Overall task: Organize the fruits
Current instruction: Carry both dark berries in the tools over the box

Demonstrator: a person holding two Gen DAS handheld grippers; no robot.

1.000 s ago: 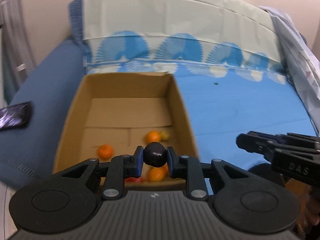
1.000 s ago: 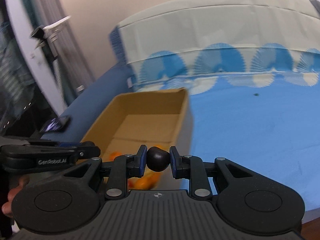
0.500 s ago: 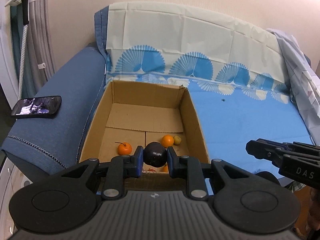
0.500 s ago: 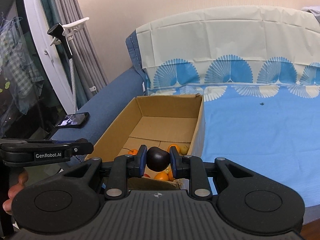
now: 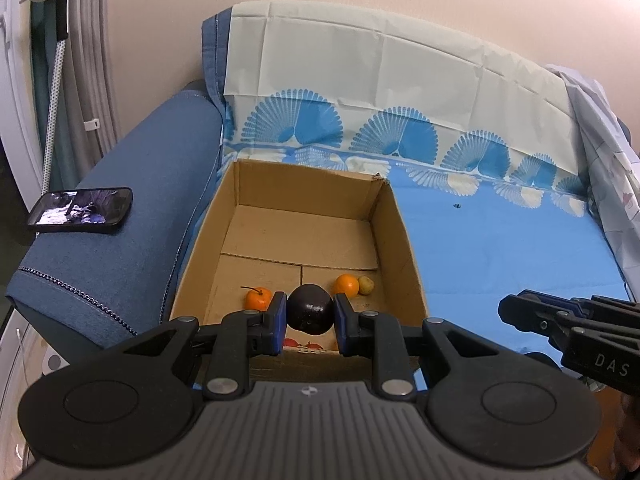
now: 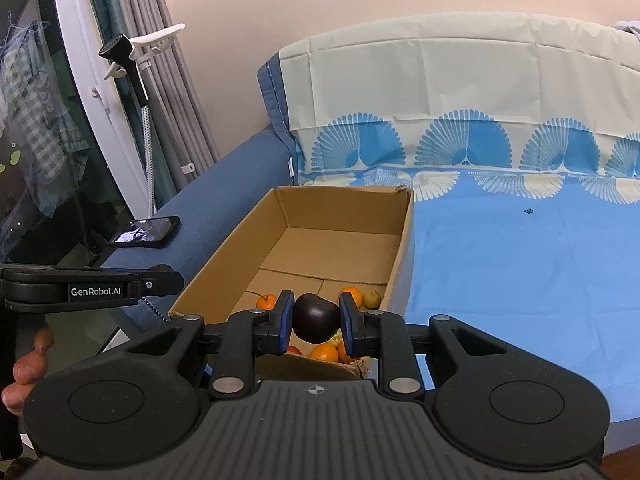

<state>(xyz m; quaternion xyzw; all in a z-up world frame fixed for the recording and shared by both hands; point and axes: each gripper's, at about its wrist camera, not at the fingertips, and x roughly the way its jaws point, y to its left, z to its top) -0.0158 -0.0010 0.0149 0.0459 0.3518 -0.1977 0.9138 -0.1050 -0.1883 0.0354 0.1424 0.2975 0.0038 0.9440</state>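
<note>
My left gripper is shut on a dark purple plum, held above the near end of a cardboard box. My right gripper is likewise shut on a second dark plum over the same near end. On the box floor lie a stemmed orange, another orange and a small yellow-green fruit. More oranges and a red fruit show under the right gripper. The right gripper's side appears at the right of the left wrist view.
The box stands on a sofa under a blue fan-patterned cloth. A phone lies on the blue armrest. A garment steamer pole, curtains and a glass door stand left. A hand holds the left gripper's handle.
Both grippers pulled back and rose a little from the box, each still holding its plum. More of the box, armrest and phone came into view.
</note>
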